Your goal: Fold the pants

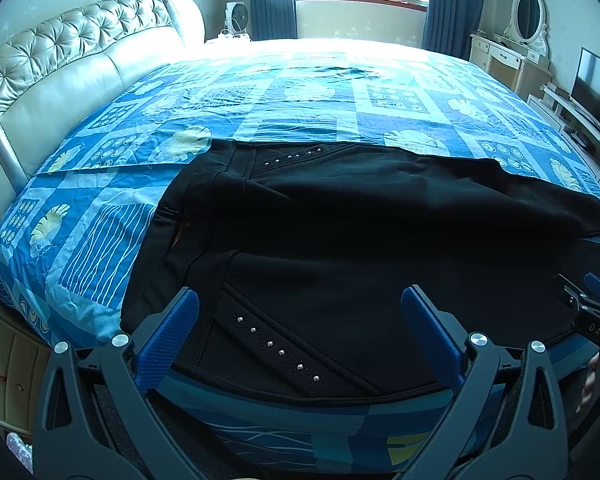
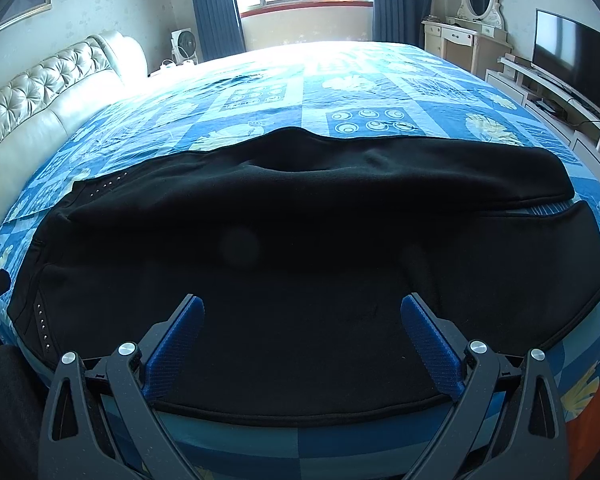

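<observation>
Pants point(image 1: 340, 248) lie spread flat across the near part of the bed point(image 1: 300, 92), black fabric on the blue patterned sheet, waistband toward my left and the two legs running off to the right, side by side. I see a row of small studs point(image 1: 278, 350) on the hip nearest me. My left gripper point(image 1: 300, 336) sits over the near edge by the waist, its blue pads wide apart and holding nothing. My right gripper point(image 2: 302, 340) sits over the near leg, jaws equally wide, nothing between them. Beyond the bed I see a tufted headboard point(image 1: 80, 48) at left and a television point(image 2: 576, 60) at right.
</observation>
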A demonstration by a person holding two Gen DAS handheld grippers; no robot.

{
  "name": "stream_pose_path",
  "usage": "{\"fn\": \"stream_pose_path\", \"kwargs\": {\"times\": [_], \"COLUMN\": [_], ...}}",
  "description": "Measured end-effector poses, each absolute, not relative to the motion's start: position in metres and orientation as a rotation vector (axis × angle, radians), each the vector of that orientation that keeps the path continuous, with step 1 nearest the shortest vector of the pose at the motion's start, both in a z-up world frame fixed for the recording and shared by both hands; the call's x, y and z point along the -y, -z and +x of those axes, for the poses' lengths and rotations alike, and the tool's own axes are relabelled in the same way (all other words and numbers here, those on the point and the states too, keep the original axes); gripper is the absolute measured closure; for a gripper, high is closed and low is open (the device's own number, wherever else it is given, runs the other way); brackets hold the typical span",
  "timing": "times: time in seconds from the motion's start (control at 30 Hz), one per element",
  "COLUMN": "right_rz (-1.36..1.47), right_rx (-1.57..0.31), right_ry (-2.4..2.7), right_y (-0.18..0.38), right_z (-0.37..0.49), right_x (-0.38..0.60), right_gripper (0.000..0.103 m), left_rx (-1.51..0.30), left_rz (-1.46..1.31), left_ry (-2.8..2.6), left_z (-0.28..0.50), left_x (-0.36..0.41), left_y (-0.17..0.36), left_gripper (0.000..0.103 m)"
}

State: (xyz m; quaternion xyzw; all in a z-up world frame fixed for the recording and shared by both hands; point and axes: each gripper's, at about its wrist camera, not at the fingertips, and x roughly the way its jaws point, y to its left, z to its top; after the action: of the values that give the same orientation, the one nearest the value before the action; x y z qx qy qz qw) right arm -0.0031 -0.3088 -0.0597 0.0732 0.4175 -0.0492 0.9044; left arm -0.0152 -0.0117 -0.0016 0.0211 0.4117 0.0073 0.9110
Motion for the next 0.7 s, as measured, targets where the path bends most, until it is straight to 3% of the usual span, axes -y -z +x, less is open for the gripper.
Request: {"fn": "stream_pose_path", "kwargs": {"times": [0.4, 0.7], "right_rz": [0.263, 0.6], "right_rx": [-0.816, -0.661], "right_ry": [0.09, 0.251], "right_y": [0.049, 0.011], "right_z": [-0.005, -0.043], "right_x": [0.335, 0.489], "right_gripper": [0.005, 0.005], "left_rx": [-0.827, -0.868], "left_rz": [0.083, 0.077], "left_ry": [-0.038, -0.056], "left_z": [-0.013, -0.005], "left_x": [0.009, -0.003], "left_y": [0.006, 0.018], "left_gripper": [0.002, 0.002]}}
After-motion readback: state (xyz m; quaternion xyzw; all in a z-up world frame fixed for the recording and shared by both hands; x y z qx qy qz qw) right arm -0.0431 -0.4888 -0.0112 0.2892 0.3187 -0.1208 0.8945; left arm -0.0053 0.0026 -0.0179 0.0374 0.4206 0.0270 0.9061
